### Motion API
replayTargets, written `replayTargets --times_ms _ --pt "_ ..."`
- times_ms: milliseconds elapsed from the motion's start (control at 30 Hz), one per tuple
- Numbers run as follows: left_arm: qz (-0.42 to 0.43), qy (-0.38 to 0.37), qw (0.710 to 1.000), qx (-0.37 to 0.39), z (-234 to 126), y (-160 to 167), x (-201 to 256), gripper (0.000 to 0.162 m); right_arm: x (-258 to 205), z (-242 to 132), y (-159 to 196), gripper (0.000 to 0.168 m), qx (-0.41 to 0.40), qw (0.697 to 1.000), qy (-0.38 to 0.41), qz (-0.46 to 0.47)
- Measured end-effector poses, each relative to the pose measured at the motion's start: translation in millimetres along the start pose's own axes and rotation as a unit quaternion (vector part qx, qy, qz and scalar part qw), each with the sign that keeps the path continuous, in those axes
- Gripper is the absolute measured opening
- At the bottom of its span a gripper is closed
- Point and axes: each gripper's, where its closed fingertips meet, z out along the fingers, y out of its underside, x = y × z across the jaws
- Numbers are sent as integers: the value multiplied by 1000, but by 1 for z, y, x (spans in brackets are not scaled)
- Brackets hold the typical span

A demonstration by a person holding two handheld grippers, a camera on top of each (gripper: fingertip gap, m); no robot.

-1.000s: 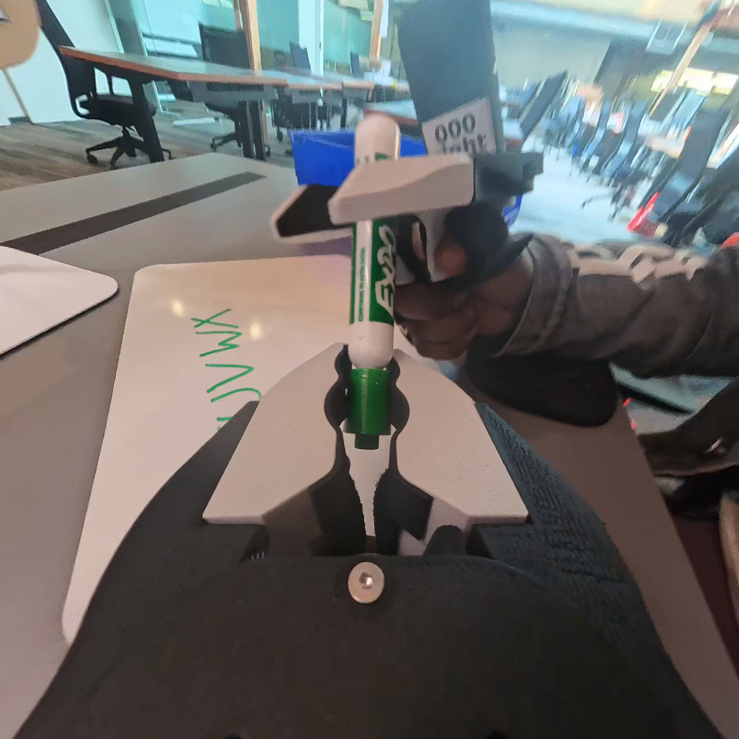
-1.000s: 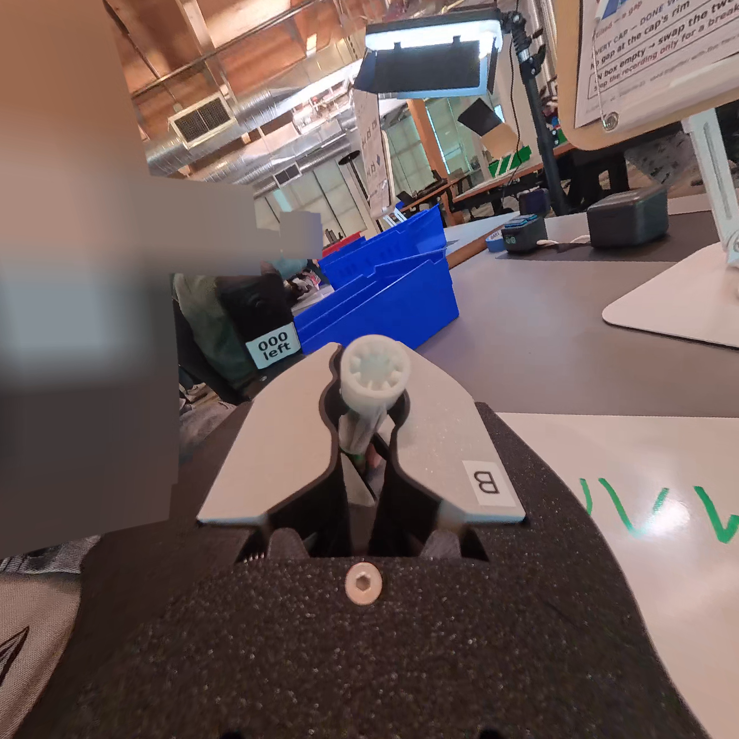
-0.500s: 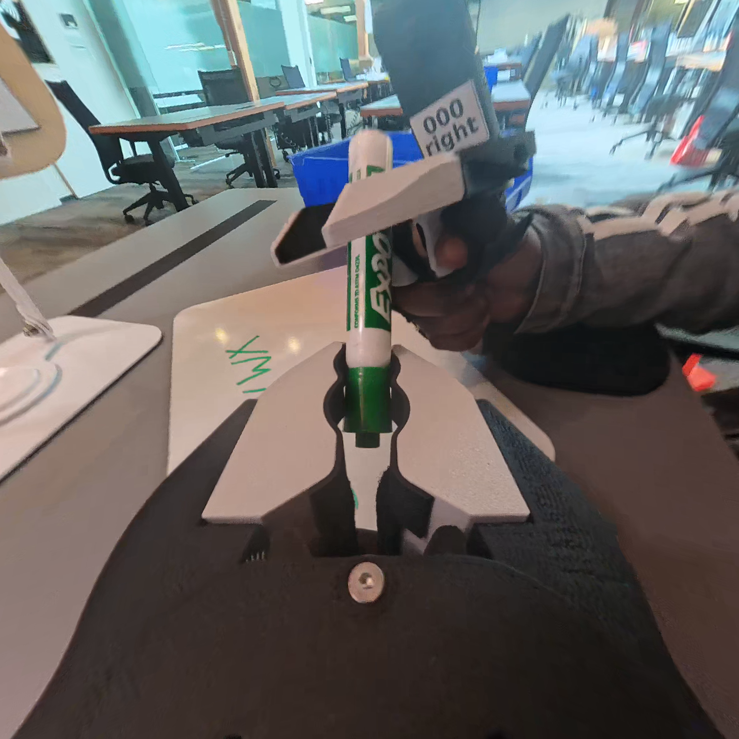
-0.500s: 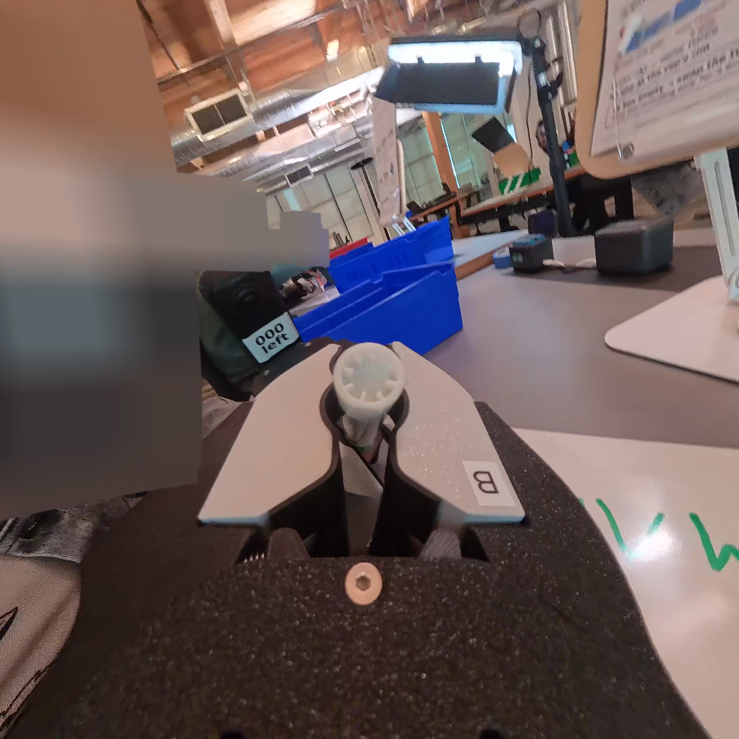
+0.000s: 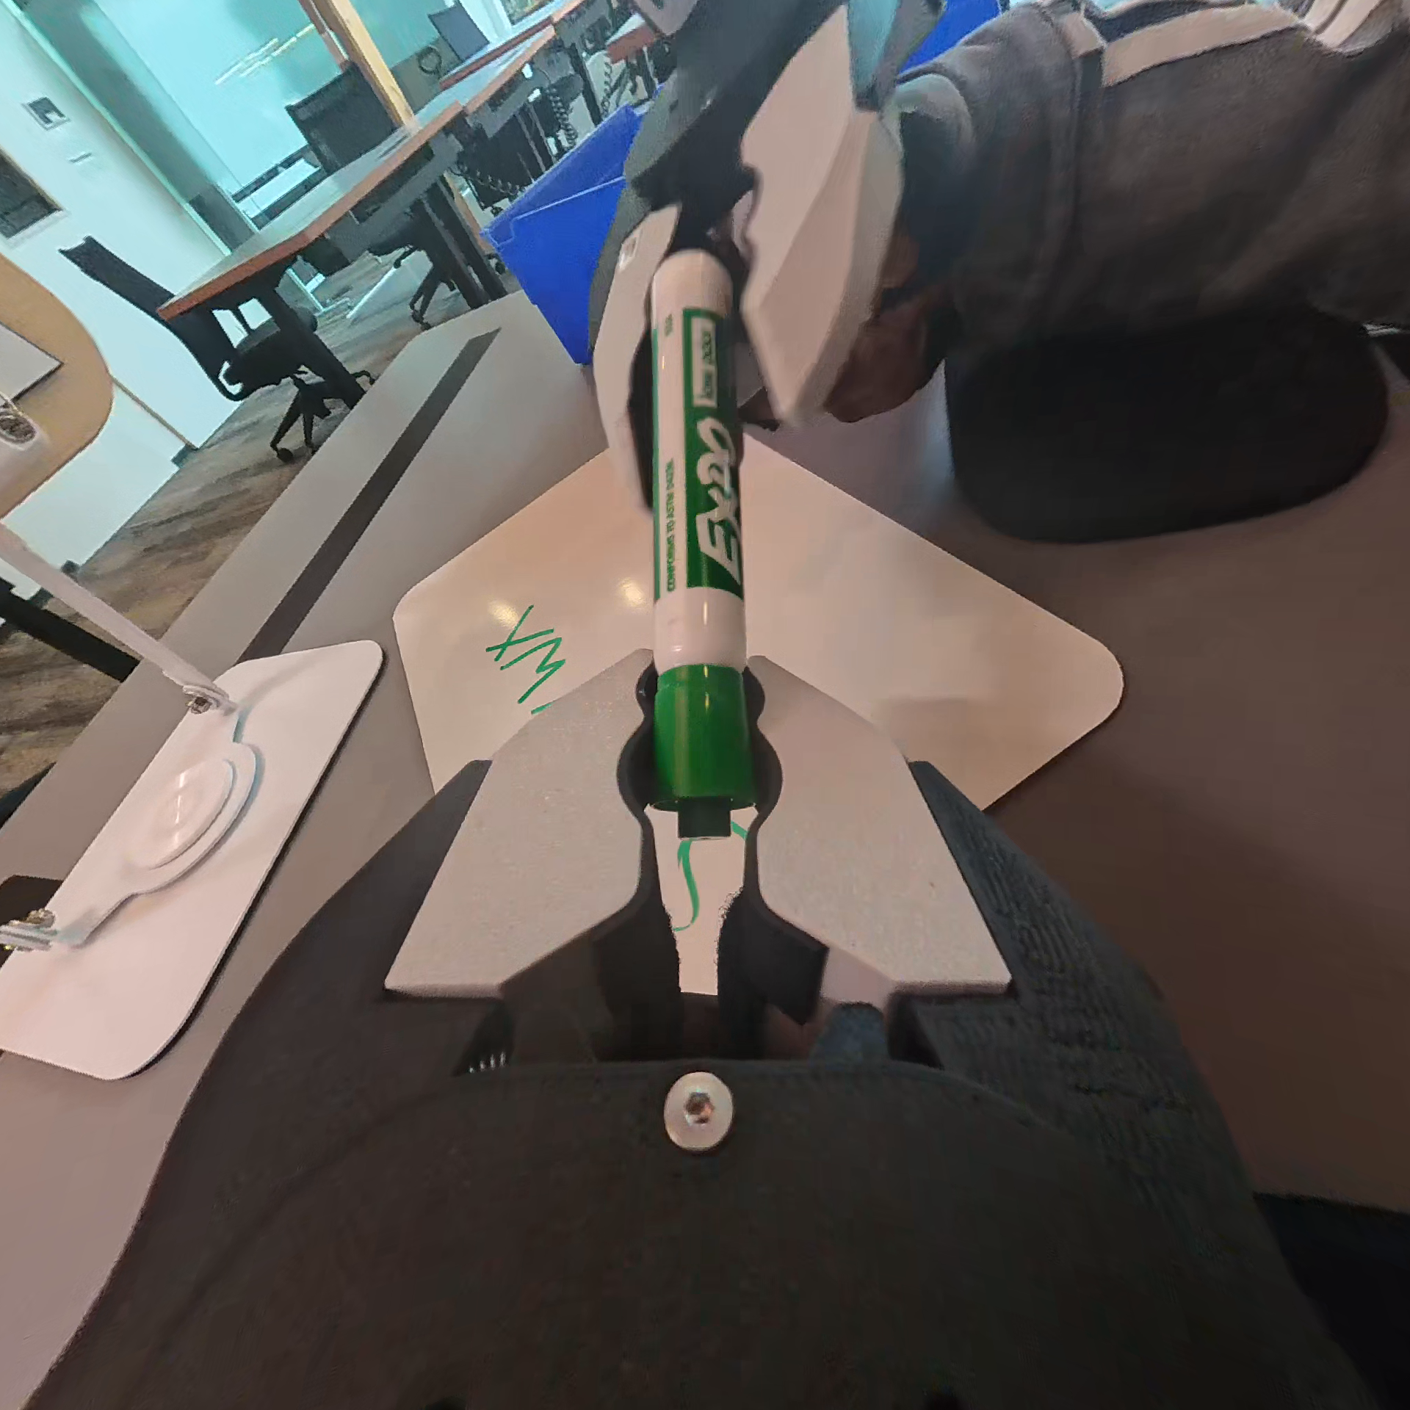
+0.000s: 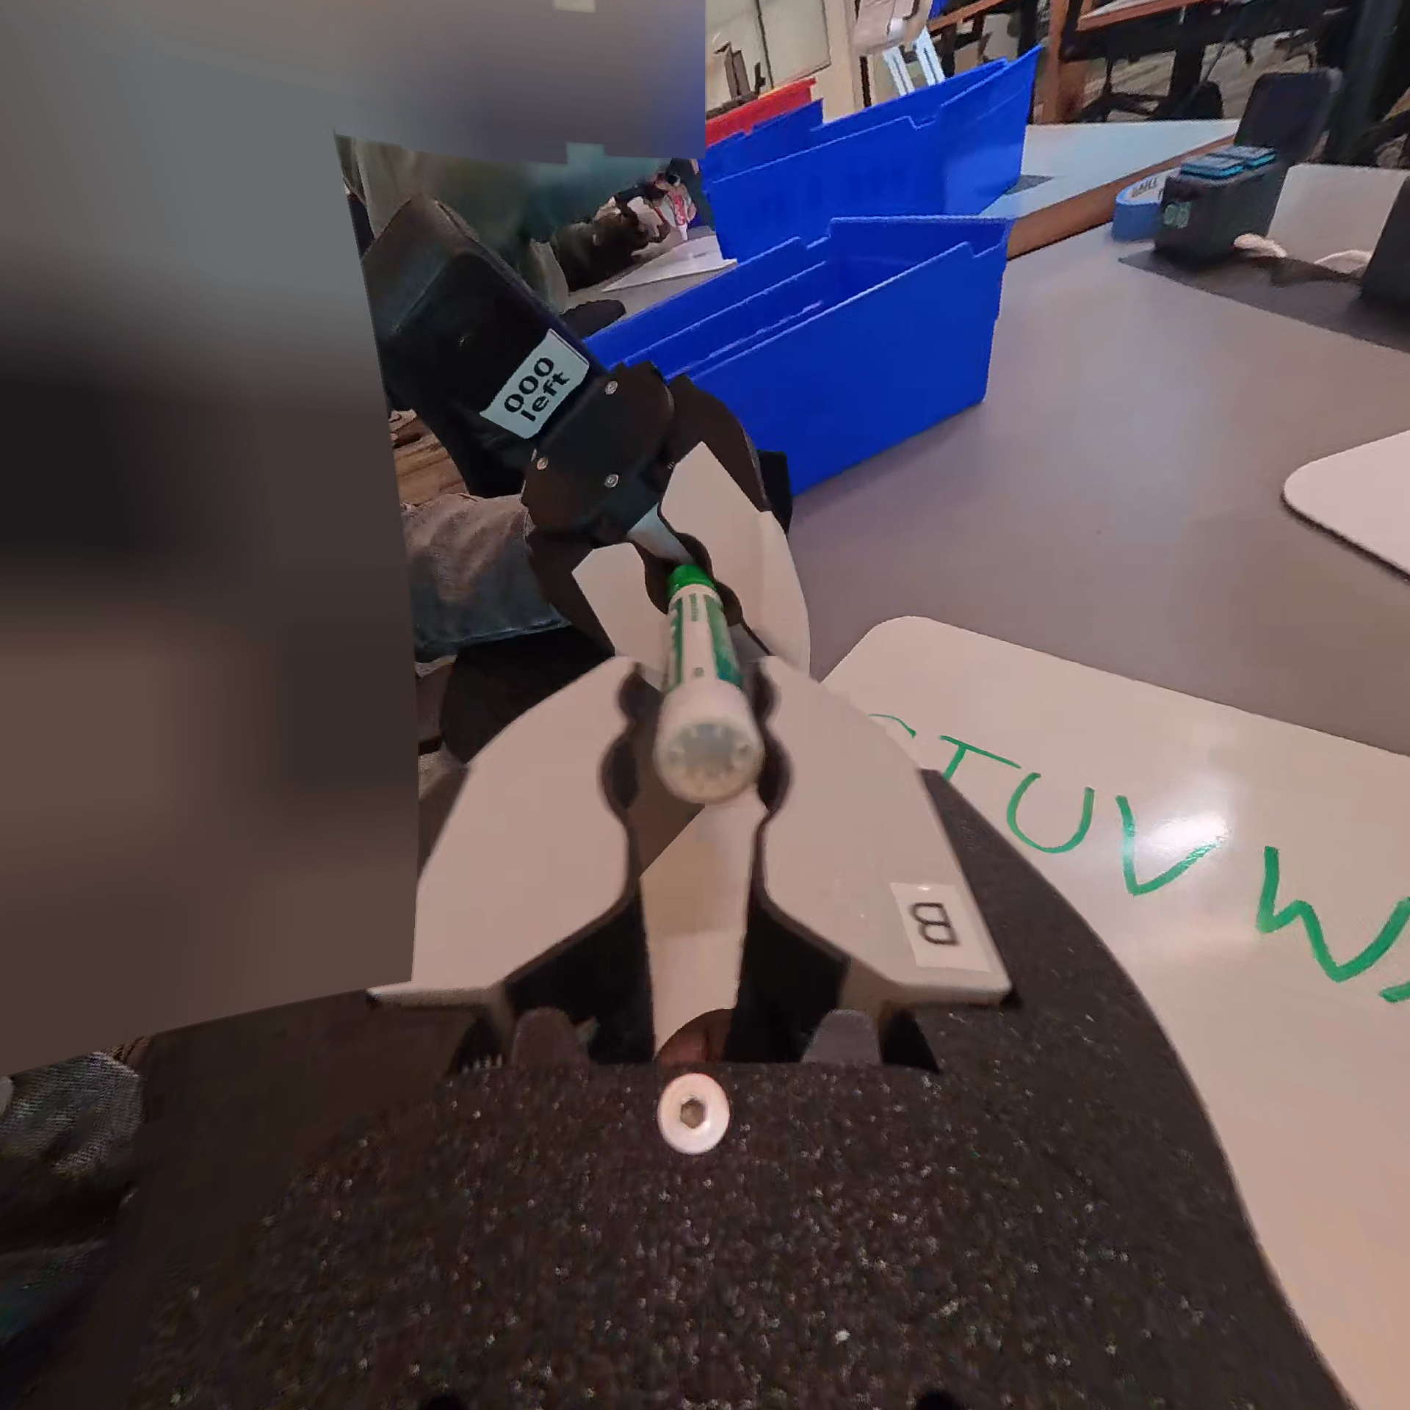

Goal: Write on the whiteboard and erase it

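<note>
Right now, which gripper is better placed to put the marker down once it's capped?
Right, probably. The right gripper clamps the marker barrel, so it carries the pen. The left gripper grips only the green cap end.

Green-capped white marker [image 5: 696,488] held above the flat whiteboard [image 5: 877,610], which bears green writing.

Bright, wide-angle warped views; glare on whiteboard [image 5: 877,610].
</note>
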Motion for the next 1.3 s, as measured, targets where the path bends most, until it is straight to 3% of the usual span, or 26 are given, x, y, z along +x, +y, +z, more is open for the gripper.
replayTargets --times_ms 200,267,333,400,467,600,667,867,1100,1167,1300 --pt "-22 1 1000 4 2 -3 0 19 -2 -5 -1 21 -7 998 18 -52" --pt "-70 -25 997 12 0 -3 -12 42 2 -21 -14 20 21 993 75 -90" --pt "-114 -83 990 29 -6 -2 -35 71 15 -56 -33 21 72 972 191 -112" --pt "-162 -110 979 58 -12 -4 -49 88 30 -114 -49 21 124 920 352 -117" --pt "-198 -119 971 68 -14 -4 -54 96 35 -183 -50 20 143 850 497 -101" --pt "-156 -134 978 24 -11 5 -52 94 38 -305 -8 21 56 712 700 -20" --pt "-128 -138 982 17 -10 2 -49 89 44 -335 27 21 -15 683 729 36" --pt "-116 -139 983 14 -10 4 -47 77 76 -357 84 21 -123 684 707 133" --pt "-130 -120 984 1 -9 7 -42 69 79 -344 138 22 -257 681 642 241" --pt "-146 -106 984 -1 -9 2 -38 68 76 -343 140 29 -253 680 644 244" --pt "-160 -87 982 47 -28 -43 -22 69 64 -352 100 56 -134 693 682 190"
